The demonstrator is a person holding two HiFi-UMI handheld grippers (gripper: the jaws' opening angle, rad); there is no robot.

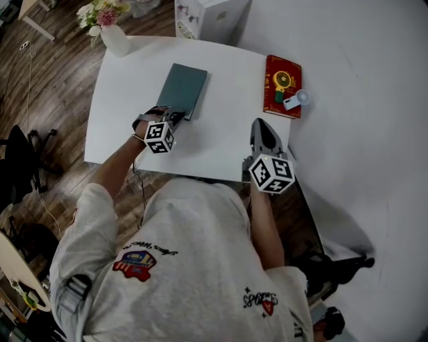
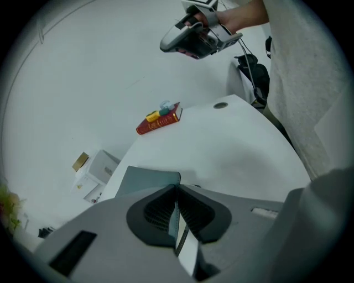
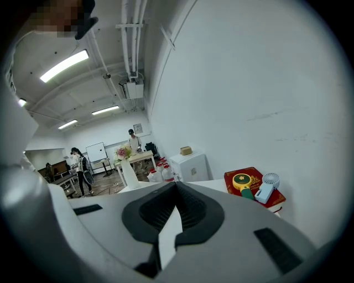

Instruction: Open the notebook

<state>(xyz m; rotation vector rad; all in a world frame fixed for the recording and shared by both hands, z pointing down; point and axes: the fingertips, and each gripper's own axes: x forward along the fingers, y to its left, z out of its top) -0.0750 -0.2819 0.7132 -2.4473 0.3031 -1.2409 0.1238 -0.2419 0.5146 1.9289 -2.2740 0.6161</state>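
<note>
A white table [image 1: 221,137] stood close in front of the person, with a wooden floor [image 1: 60,73] at its left side and a plain white surface at its right. Over the near right part of the table the right gripper [image 1: 263,127] hung above the top, pointing forward and only a little downward; its jaws were together and nothing was between them. The left gripper [image 1: 172,119] was at the near left part, tilted steeply down, with the left hand [image 1: 142,125] behind it and the forearm reaching out from the body. Its jaws were pressed together on the thin cover of the notebook [image 1: 182,90] at the near edge, and this edge looked a little raised from the table. The notebook itself, dark teal and still closed, lay flat on the left half of the table, just beyond that gripper. Further to the right, near the far right corner, lay a red book [image 1: 281,67] with a yellow object [image 1: 283,81] and a small white fan [image 1: 296,100] on it. At the far left corner stood a white vase [image 1: 115,40] with flowers [image 1: 100,12]. Behind the table was a white box [image 1: 210,17]. Far in the room, under long ceiling lamps [image 3: 63,65], a few people [image 3: 83,166] stood near other tables.
</note>
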